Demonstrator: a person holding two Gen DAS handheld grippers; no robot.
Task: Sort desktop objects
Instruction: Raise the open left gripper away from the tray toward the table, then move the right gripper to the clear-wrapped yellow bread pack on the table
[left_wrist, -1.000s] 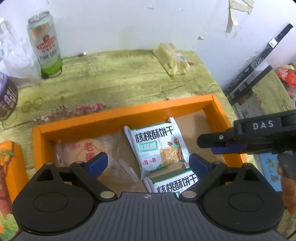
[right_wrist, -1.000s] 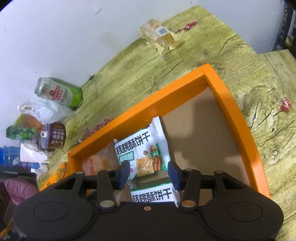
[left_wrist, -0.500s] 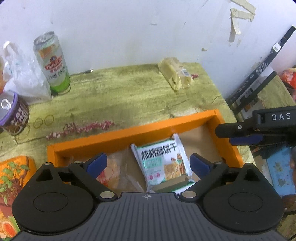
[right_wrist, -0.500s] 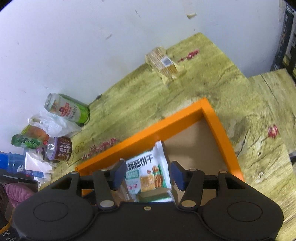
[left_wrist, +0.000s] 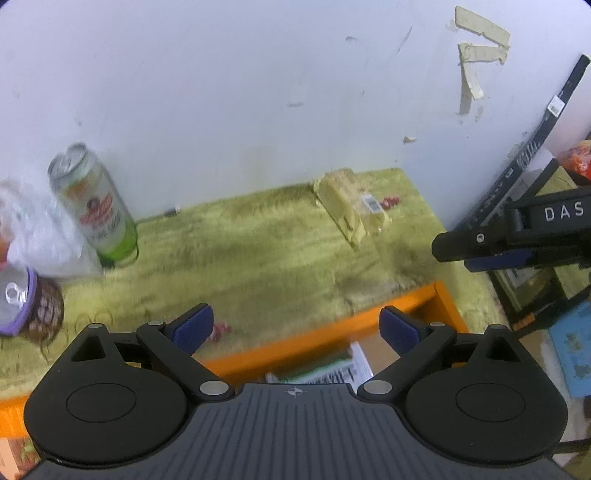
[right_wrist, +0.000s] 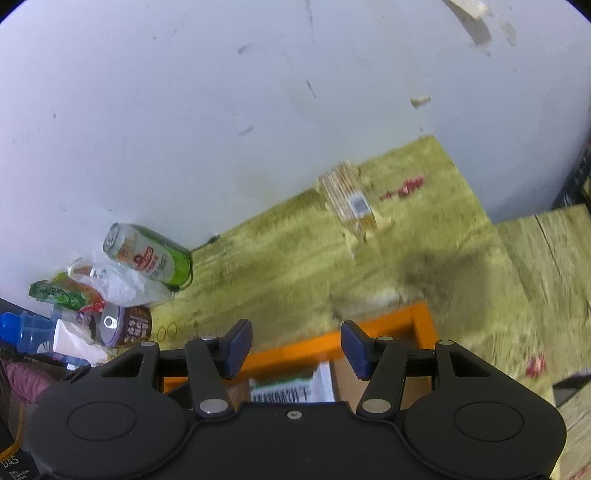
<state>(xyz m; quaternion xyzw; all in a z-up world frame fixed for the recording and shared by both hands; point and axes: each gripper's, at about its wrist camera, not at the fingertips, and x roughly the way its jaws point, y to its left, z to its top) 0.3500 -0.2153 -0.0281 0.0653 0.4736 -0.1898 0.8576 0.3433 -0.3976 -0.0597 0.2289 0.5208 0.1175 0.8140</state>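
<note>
Against the white wall (left_wrist: 229, 92) runs the green-yellow wood-grain table (left_wrist: 258, 251), the biggest thing in both views and somewhat blurred. At its near edge sits the orange tray (left_wrist: 436, 299), of which only the far rim and right corner show; inside it lies a white-and-green snack packet (right_wrist: 291, 387), partly hidden behind each gripper body. Below the tray in the left wrist view, the left gripper (left_wrist: 295, 328) has its blue pads spread wide with nothing between them, hanging over the tray's far rim. Over the same rim, the right gripper (right_wrist: 293, 349) stands with jaws parted more narrowly, also empty; from the left wrist view it reaches in from the right edge, above the tray's right corner. By the wall on the left, a green-and-white drink can (left_wrist: 92, 203) stands upright, touching a crumpled clear plastic bag (left_wrist: 40, 236). Well apart from these, toward the table's far right end, a pale wrapped cracker pack (right_wrist: 349, 203) lies alone on the table. Nearest the left edge sits a short brown can (right_wrist: 125, 326) with a purple lid.
</note>
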